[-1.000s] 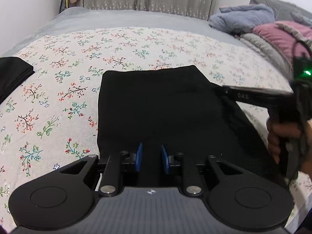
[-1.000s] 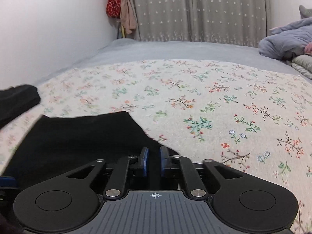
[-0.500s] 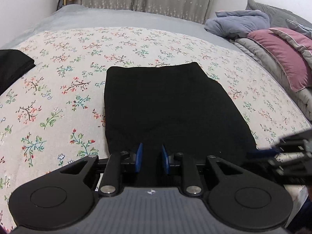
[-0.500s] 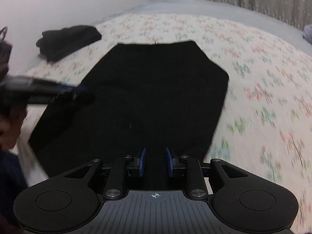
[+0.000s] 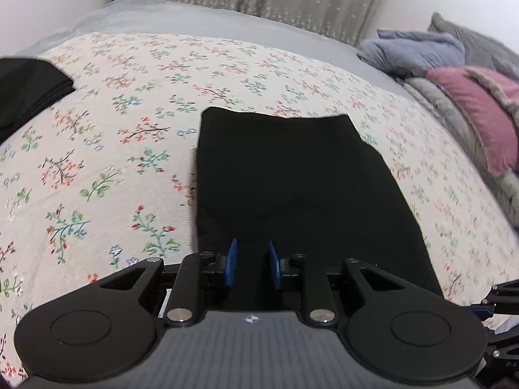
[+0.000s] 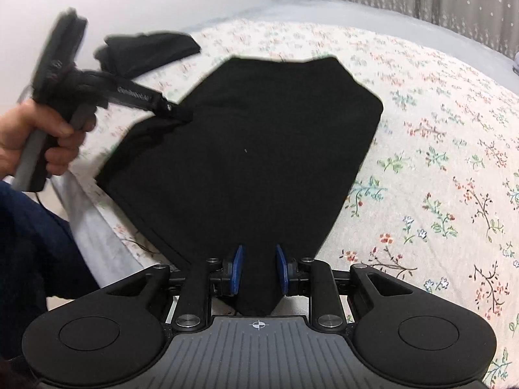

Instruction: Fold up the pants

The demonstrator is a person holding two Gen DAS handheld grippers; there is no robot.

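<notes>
Both hand-held grippers pinch pants | left hand-held gripper (image 5: 251, 264): near-left corner | right hand-held gripper (image 6: 258, 270): near-right corner | pants (image 6: 259, 136)

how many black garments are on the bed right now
2. The black pants lie spread on the floral bedspread in front of both grippers. A second black garment, folded, sits near the bed's left edge. More could be hidden outside the views.
</notes>
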